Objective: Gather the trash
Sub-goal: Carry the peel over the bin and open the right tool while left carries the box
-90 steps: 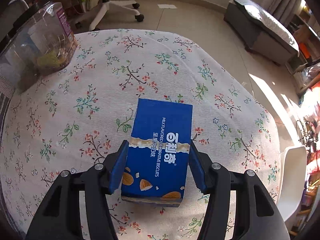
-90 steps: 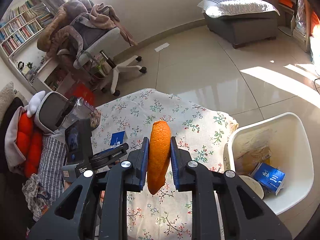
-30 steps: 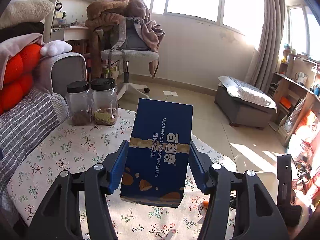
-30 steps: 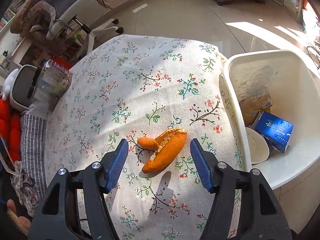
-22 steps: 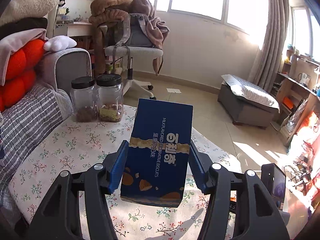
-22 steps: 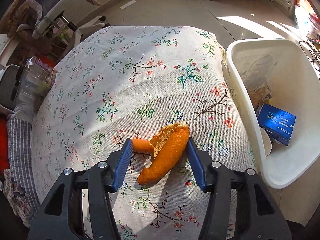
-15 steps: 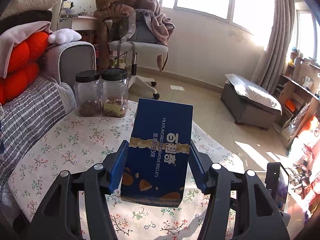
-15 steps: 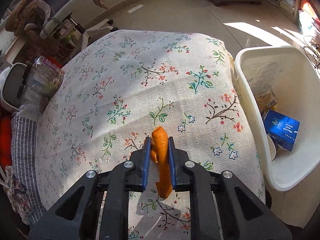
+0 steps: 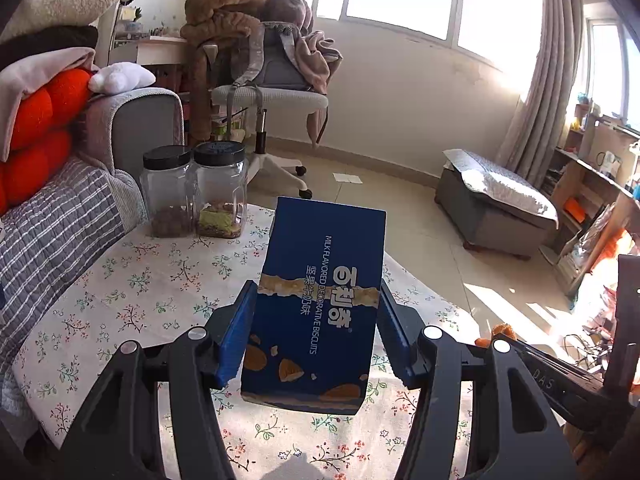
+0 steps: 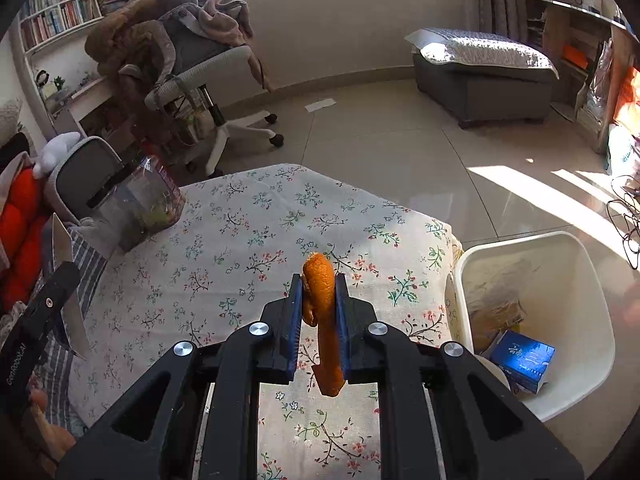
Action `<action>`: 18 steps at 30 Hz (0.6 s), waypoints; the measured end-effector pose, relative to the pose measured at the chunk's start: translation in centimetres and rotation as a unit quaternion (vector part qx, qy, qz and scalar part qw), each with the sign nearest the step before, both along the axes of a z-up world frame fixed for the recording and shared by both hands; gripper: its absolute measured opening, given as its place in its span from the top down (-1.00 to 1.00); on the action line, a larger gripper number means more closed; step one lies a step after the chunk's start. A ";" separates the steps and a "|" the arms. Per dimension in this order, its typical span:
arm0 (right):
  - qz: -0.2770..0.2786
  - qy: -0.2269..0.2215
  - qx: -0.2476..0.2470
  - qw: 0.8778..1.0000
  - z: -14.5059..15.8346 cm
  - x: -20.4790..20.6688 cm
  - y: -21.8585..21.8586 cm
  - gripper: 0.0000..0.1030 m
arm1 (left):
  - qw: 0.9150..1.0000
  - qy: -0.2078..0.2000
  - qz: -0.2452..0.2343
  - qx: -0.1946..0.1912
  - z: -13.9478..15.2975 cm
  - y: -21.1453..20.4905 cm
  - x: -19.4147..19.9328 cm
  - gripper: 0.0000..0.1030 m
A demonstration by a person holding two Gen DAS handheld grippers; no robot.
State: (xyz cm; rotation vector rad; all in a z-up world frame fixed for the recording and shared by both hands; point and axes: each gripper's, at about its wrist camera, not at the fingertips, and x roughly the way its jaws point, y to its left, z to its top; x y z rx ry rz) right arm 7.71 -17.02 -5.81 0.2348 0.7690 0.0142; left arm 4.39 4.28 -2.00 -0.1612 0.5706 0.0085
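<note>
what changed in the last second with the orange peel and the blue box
The right claw closed on the orange peel, which had lain on the floral tablecloth between its open fingers, and lifted it clear. The left claw went on holding the blue biscuit box above the table; the white bin stayed put.

Floral-clothed table (image 10: 248, 240) carries two jars (image 9: 196, 196).
</note>
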 end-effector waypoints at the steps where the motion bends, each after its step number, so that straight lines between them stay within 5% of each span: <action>1: -0.002 -0.011 -0.007 1.000 0.5 -0.2 -0.2 0.72 | 1.000 -0.001 -0.002 0.000 0.0 -0.1 -0.1 -0.11; 11: -0.028 -0.111 -0.103 0.988 4.9 -2.7 -2.4 0.72 | 1.000 -0.017 -0.025 0.003 0.9 -1.8 -0.5 -0.11; 18: -0.049 -0.142 -0.152 0.977 8.6 -4.8 -5.3 0.72 | 0.998 -0.026 -0.056 -0.004 2.4 -4.0 -0.9 -0.11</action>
